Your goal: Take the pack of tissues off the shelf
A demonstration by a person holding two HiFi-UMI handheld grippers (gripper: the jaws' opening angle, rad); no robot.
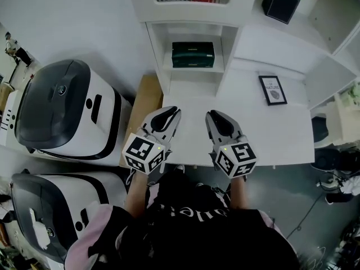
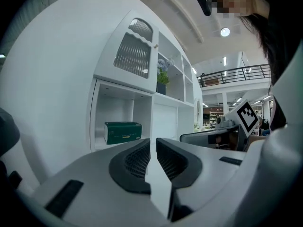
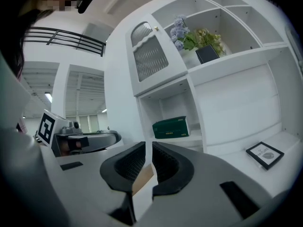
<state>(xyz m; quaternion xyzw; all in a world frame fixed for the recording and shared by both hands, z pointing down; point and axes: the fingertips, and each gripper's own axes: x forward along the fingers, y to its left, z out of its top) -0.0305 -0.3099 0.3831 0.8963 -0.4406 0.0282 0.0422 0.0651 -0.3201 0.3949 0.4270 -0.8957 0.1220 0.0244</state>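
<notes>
The left hand-held gripper (image 1: 171, 113) and the right hand-held gripper (image 1: 213, 116) are held side by side above the white counter (image 1: 270, 136), each with its jaws brought together on nothing. The green pack of tissues (image 1: 193, 54) is seen lying, seemingly flat, in an open shelf (image 1: 194, 71) compartment straight ahead, well apart from both.

I see tissue pack (image 1: 193, 54) in shelf (image 1: 159, 52) cubby. Left tongs (image 1: 171, 112) and right tongs (image 1: 216, 115) closed, above the table (image 1: 264, 134).

The dark green pack of tissues (image 1: 193, 54) lies flat in the shelf (image 1: 191, 70) cubby.
</notes>
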